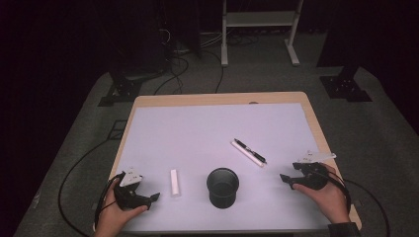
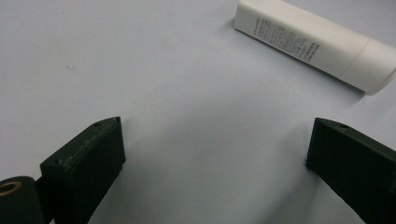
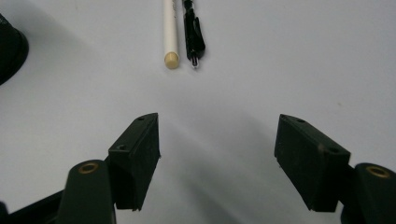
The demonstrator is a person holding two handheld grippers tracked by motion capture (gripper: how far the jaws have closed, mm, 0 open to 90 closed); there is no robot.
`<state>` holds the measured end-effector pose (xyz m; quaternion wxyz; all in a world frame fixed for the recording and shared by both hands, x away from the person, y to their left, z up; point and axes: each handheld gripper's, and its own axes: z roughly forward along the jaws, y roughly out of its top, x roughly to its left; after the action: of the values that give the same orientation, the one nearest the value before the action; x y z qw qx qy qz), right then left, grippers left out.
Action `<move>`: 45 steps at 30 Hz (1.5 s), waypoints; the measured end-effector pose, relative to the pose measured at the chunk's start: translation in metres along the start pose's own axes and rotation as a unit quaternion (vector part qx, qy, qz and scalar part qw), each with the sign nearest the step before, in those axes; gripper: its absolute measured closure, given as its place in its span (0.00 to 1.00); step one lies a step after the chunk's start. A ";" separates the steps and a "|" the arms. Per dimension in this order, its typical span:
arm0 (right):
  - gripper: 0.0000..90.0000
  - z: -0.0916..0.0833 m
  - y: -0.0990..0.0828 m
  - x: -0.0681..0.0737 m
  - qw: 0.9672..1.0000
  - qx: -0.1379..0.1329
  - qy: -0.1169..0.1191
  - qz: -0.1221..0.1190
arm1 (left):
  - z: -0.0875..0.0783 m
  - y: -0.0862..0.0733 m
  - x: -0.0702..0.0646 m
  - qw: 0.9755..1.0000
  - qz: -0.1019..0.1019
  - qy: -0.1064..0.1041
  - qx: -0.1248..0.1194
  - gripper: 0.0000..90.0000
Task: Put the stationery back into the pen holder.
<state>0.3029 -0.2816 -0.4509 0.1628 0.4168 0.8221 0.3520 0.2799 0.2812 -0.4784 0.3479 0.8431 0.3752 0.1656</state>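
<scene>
i keep both tools spread and empty, left tool left of the cup, and would line my right tool squarely along the pen before pinching.

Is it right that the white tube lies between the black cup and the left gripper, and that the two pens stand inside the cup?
Not quite. The white tube does lie between the black cup and the left gripper. But the two pens are not in the cup: they lie flat on the table, side by side, beyond the cup toward the right gripper. The high view shows this.
</scene>
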 end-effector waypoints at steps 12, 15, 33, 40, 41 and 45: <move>0.39 0.007 0.018 0.003 1.000 -0.001 0.012 -0.011 | 0.000 0.000 0.000 1.000 -0.001 -0.001 0.000 0.04; 0.40 0.009 0.022 0.004 1.000 -0.001 0.014 -0.015 | 0.000 0.000 0.000 1.000 -0.001 -0.001 0.000 0.04; 0.43 0.020 0.039 0.009 1.000 0.006 0.021 -0.022 | 0.000 0.000 0.000 1.000 -0.001 -0.001 0.000 0.04; 0.45 0.023 0.048 0.011 0.999 0.004 0.025 -0.027 | 0.000 0.000 0.000 1.000 -0.001 0.000 0.000 0.04; 0.45 0.023 0.048 0.011 0.999 0.004 0.025 -0.027 | 0.000 0.000 0.000 1.000 -0.001 0.000 0.000 0.04; 0.46 0.026 0.052 0.012 0.999 0.005 0.026 -0.028 | 0.000 0.000 0.000 1.000 -0.001 -0.001 0.000 0.04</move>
<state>0.3402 -0.2394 -0.4315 0.1489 0.3846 0.8393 0.3542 0.2800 0.2811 -0.4786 0.3481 0.8429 0.3757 0.1647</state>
